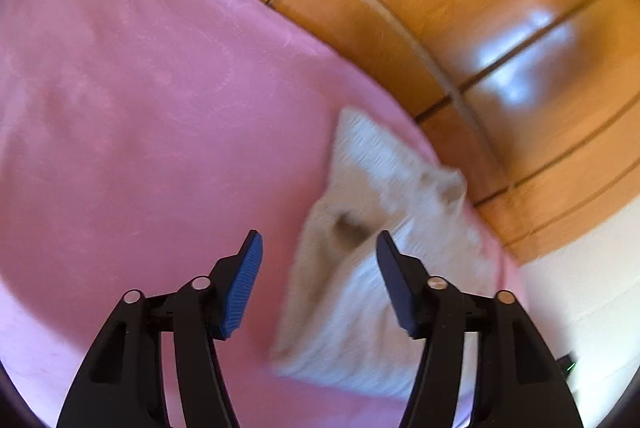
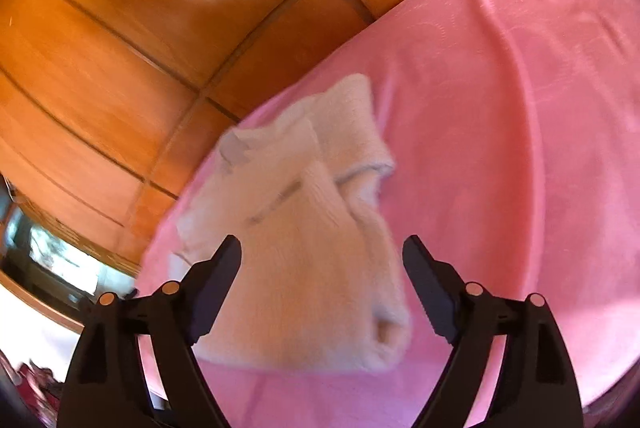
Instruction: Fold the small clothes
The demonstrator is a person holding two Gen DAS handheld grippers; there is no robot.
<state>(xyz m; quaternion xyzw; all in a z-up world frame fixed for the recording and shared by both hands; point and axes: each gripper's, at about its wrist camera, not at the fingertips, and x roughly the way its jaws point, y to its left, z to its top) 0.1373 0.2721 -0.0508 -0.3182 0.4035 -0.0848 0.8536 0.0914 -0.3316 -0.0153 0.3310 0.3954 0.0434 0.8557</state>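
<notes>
Cream knit garment point(image 2: 304, 228) seen lying folded on pink blanket point(image 2: 500, 147), near wooden-panel side. Right gripper point(image 2: 322, 248) held directly over it, jaws apart, nothing clamped. Left gripper point(image 1: 320, 244) likewise apart (garment offset to its right). Long axis runs away from tongs.

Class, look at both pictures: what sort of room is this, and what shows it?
Probably a bedroom: a pink blanket spread like bedding, glossy wooden wardrobe-like panels behind it, a cream knitted garment lying on top.

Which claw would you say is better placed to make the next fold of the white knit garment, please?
Probably the right claw: the white knit garment lies centred between its open fingers, whereas it sits off to one side of the left claw.
</notes>
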